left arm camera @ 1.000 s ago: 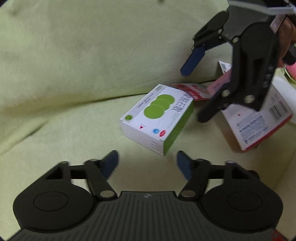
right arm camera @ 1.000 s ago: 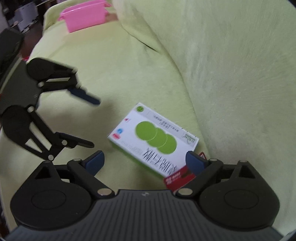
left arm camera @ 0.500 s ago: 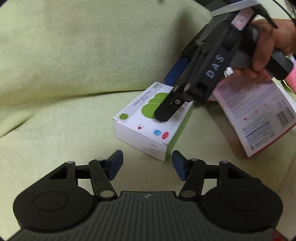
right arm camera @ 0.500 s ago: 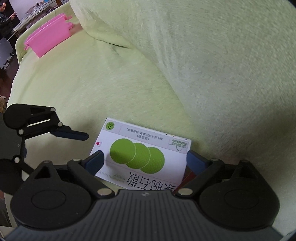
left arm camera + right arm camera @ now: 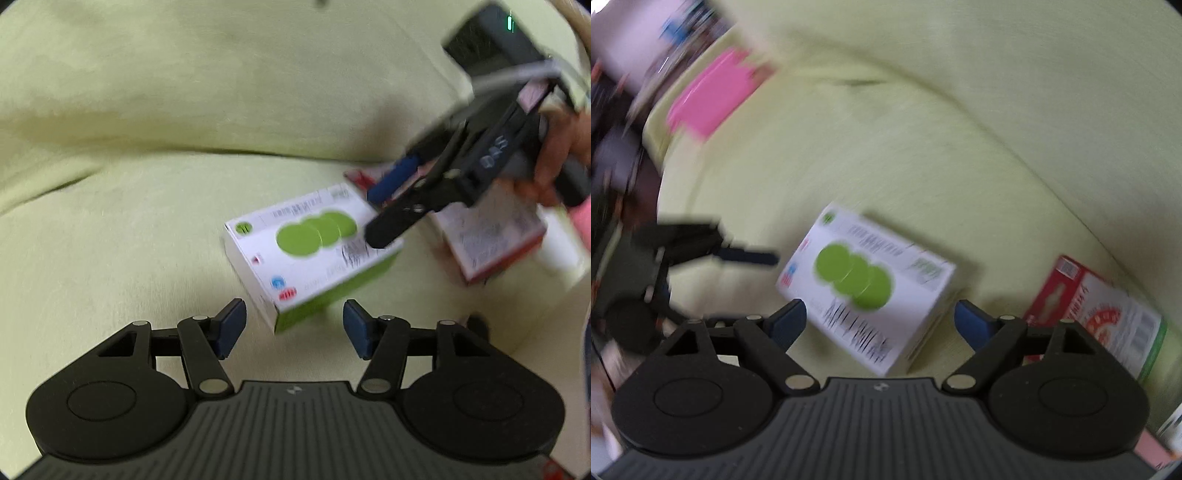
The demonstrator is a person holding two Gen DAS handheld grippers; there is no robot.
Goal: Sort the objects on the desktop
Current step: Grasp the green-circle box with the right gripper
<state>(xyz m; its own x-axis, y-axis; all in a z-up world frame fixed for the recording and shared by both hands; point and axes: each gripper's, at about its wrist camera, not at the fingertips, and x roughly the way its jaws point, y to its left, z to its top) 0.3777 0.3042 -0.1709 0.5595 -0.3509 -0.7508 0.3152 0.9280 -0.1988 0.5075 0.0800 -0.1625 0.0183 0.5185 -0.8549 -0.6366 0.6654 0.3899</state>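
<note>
Looking at, left wrist view: I see my left gripper (image 5: 293,325) low in the near foreground, its blue pads spread wide with nothing between them.
Green-dot box: the white box with three green discs (image 5: 306,251) lies on the pale green cushion (image 5: 147,240), just beyond my left pads and slightly right of centre, one near corner pointing toward them; blur hides whether that corner rests flat.
Right gripper, from this side: the right gripper (image 5: 380,212) comes in from the upper right, jaws parted; one dark finger overlaps the box's far right end and the blue-padded one sits above it. I cannot tell if either touches.
Hand: a hand (image 5: 557,155) grips its handle at the right edge.
Red box: a red-edged box (image 5: 491,236) lies right of the green-dot box, partly behind that gripper.
Right wrist view only: a pink tray (image 5: 713,99) sits far left on the cushion, not visible from my left camera; the left gripper (image 5: 738,254) shows at the left, blurred, one blue pad reaching toward the box's left end.
Right gripper, own view: my right gripper's pads are wide apart, the green-dot box (image 5: 864,284) lying between and just beyond them, ungrasped.
Red box again: here its printed face (image 5: 1097,310) shows at the right, apart from the green-dot box.
</note>
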